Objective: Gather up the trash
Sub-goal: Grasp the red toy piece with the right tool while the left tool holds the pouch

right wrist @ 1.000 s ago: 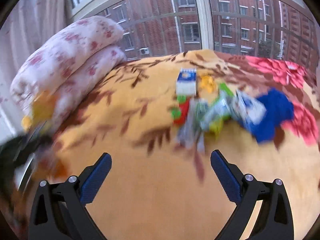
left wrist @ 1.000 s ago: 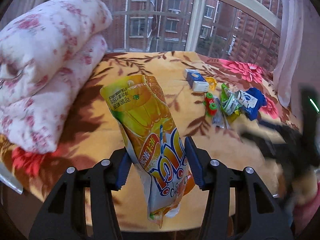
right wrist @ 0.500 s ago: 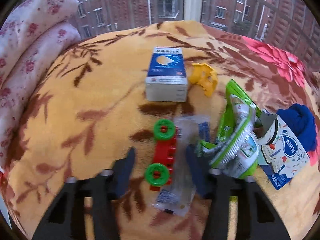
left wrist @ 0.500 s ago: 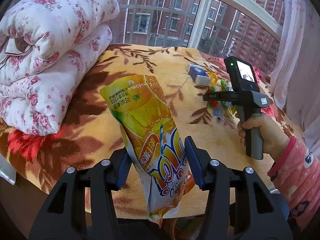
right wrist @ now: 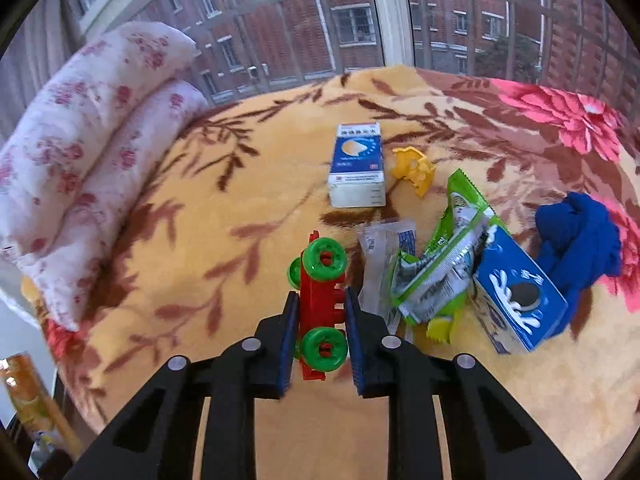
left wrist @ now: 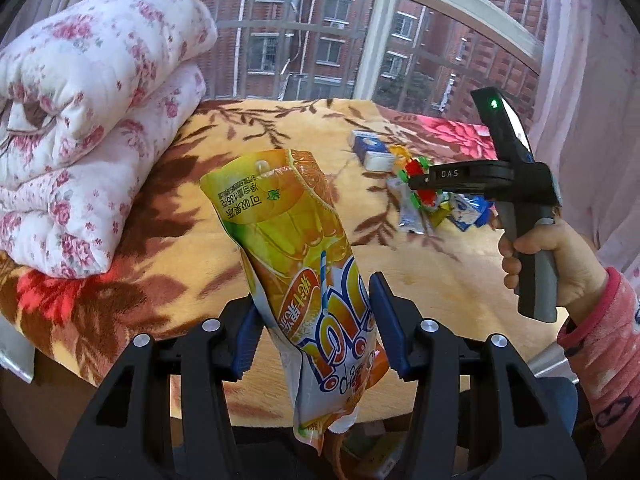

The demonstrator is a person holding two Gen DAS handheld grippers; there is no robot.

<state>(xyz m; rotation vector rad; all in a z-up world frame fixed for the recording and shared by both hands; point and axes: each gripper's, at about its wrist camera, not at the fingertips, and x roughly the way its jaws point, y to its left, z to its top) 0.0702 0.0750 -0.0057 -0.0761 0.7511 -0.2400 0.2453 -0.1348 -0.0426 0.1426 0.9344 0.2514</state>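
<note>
My left gripper (left wrist: 316, 330) is shut on an orange jelly-drink pouch (left wrist: 296, 264) and holds it upright near the bed's front edge. My right gripper (right wrist: 322, 334) is shut on a red toy car with green wheels (right wrist: 322, 300), lifted above the blanket. The right gripper also shows in the left wrist view (left wrist: 416, 180), over the pile. On the blanket lie a clear wrapper (right wrist: 386, 248), a green wrapper (right wrist: 444, 264), a blue cookie box (right wrist: 516, 304), a blue-white box (right wrist: 357, 170) and a yellow scrap (right wrist: 414, 168).
A rolled floral quilt (left wrist: 92, 120) lies at the left of the bed. A blue cloth (right wrist: 576, 244) lies right of the cookie box. A window with bars (left wrist: 360, 40) is behind the bed, a curtain (left wrist: 580, 100) at the right.
My right gripper swung over to the trash pile, closed on the red toy car and lifted it. My left gripper still holds the pouch and has barely moved.
</note>
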